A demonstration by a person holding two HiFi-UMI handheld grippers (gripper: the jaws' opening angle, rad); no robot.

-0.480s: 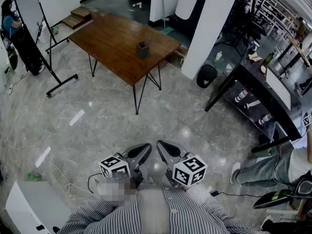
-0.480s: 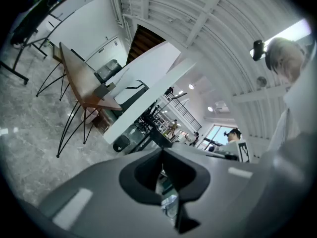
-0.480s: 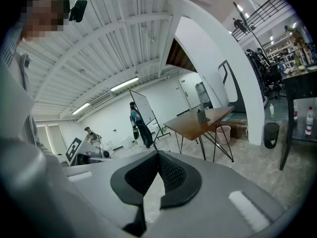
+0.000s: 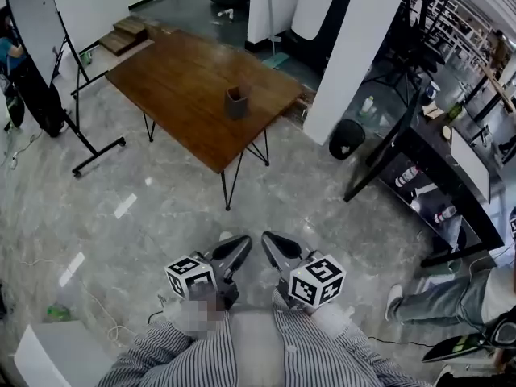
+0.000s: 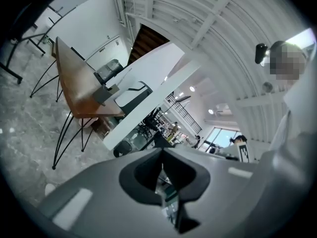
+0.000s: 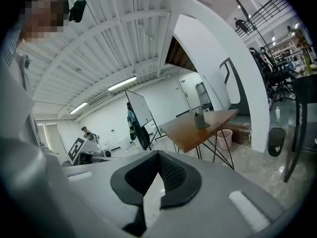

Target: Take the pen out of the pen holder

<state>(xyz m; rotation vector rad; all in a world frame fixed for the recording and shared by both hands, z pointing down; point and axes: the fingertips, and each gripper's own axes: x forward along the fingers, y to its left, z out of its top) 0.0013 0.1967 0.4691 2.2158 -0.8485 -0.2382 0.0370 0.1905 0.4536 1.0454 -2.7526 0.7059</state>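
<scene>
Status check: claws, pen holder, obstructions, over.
Left claw, right claw shut, empty. Pen holder upright on table, far ahead. Only floor between.

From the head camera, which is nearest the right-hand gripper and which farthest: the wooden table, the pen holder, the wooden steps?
From the right gripper:
1. The wooden table, ahead; its near corner comes closest.
2. The pen holder, standing on that table, farther back.
3. The wooden steps, beyond the table's far end, upper left.
</scene>
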